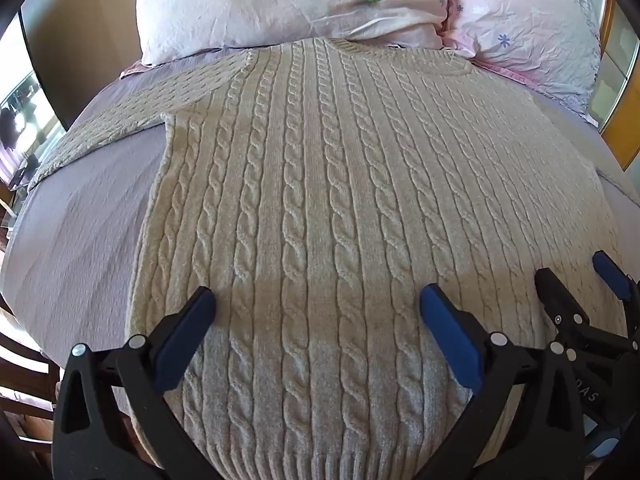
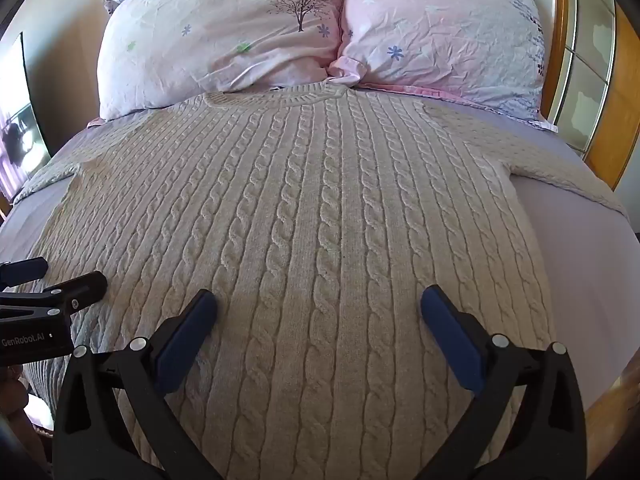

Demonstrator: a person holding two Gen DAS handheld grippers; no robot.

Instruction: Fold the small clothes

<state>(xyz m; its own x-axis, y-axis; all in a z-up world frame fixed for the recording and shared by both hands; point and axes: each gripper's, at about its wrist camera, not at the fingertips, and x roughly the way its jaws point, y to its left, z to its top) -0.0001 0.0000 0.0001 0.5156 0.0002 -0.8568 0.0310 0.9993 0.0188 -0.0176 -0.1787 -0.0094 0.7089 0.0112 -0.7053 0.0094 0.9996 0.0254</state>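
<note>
A cream cable-knit sweater [image 1: 320, 184] lies flat on the bed, collar toward the pillows, both sleeves spread out to the sides. It also shows in the right wrist view [image 2: 304, 208]. My left gripper [image 1: 318, 300] is open and empty, hovering over the sweater's lower left part near the hem. My right gripper [image 2: 319, 300] is open and empty over the lower right part. The right gripper [image 1: 580, 276] shows at the right edge of the left wrist view, and the left gripper [image 2: 60, 276] at the left edge of the right wrist view.
A lilac sheet [image 1: 80, 216] covers the bed. Two pink floral pillows [image 2: 224, 36] [image 2: 444, 32] lie at the head. A wooden bed frame [image 2: 616, 128] runs along the right. A dark screen [image 1: 36, 112] stands at the left.
</note>
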